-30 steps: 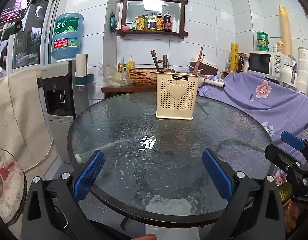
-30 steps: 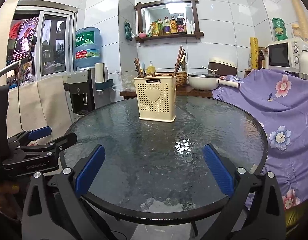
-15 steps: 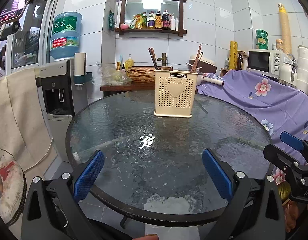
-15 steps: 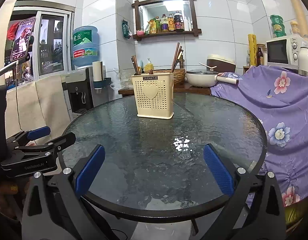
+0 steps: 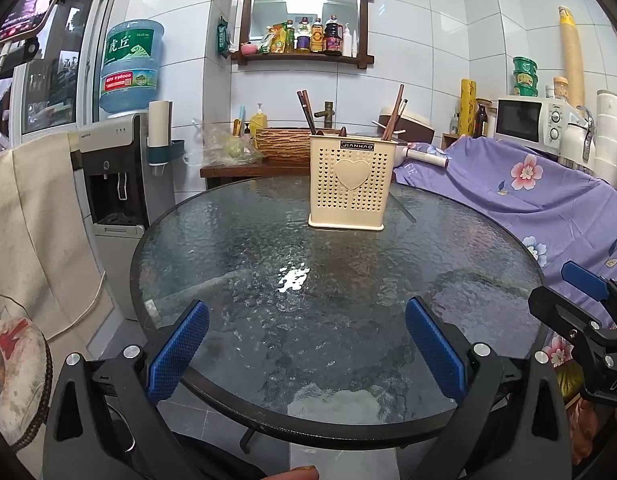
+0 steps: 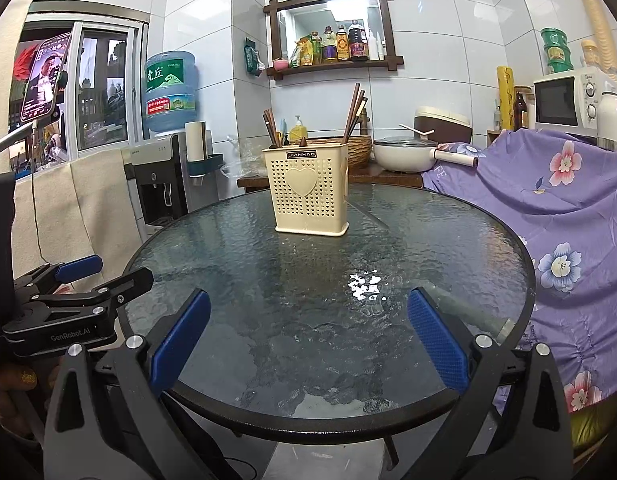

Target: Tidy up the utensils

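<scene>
While both jaws gape empty, utensil holder (image 5: 351,182) stands well beyond them

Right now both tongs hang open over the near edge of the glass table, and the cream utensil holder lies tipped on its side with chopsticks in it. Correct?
Not quite. The cream utensil holder stands upright, as the left wrist view shows. The rest holds: left tongs and right tongs are open over the glass table, and chopsticks are in it.

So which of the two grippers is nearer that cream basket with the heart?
Neither clearly: the left gripper and right gripper both hang open at the near table edge, well short of the basket.
</scene>
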The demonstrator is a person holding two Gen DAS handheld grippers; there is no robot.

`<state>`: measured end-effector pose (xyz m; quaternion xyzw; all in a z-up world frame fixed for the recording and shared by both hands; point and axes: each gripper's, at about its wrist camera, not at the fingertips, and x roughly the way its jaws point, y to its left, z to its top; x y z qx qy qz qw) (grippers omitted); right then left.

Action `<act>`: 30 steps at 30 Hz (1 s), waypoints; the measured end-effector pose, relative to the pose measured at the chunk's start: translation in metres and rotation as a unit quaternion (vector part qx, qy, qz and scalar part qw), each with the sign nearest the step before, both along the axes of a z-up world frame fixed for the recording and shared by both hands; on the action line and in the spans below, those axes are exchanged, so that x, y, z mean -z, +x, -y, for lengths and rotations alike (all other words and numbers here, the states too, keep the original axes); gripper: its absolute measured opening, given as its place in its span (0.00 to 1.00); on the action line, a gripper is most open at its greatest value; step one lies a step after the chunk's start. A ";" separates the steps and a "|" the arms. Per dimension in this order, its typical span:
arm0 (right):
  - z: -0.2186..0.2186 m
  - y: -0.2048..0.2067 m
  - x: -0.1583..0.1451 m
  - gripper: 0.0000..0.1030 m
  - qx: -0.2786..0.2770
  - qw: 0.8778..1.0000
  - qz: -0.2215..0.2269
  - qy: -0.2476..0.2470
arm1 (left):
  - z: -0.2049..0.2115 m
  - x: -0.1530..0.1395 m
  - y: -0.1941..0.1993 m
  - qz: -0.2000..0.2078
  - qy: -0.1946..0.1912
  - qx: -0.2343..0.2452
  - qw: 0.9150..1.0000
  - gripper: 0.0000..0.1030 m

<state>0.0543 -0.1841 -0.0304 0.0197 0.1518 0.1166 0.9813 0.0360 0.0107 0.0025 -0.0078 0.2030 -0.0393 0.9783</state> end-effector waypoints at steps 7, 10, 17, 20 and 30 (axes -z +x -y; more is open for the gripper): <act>-0.002 0.000 0.000 0.94 0.000 1.000 -0.001 0.000 | 0.000 0.000 0.000 0.000 0.000 0.000 1.000 0.94; -0.002 0.000 0.001 0.94 0.000 1.000 -0.001 0.000 | 0.000 0.000 0.000 -0.001 0.000 0.000 1.000 0.94; -0.006 -0.001 0.003 0.94 0.001 1.000 -0.002 -0.001 | -0.002 0.002 0.001 -0.006 -0.002 0.002 1.000 0.94; -0.006 -0.001 0.003 0.94 0.001 1.000 -0.001 -0.001 | -0.002 0.002 0.001 -0.006 0.000 0.001 1.000 0.94; -0.006 -0.001 0.003 0.94 0.002 1.000 -0.002 -0.001 | -0.001 0.002 0.003 -0.009 0.001 0.005 1.000 0.94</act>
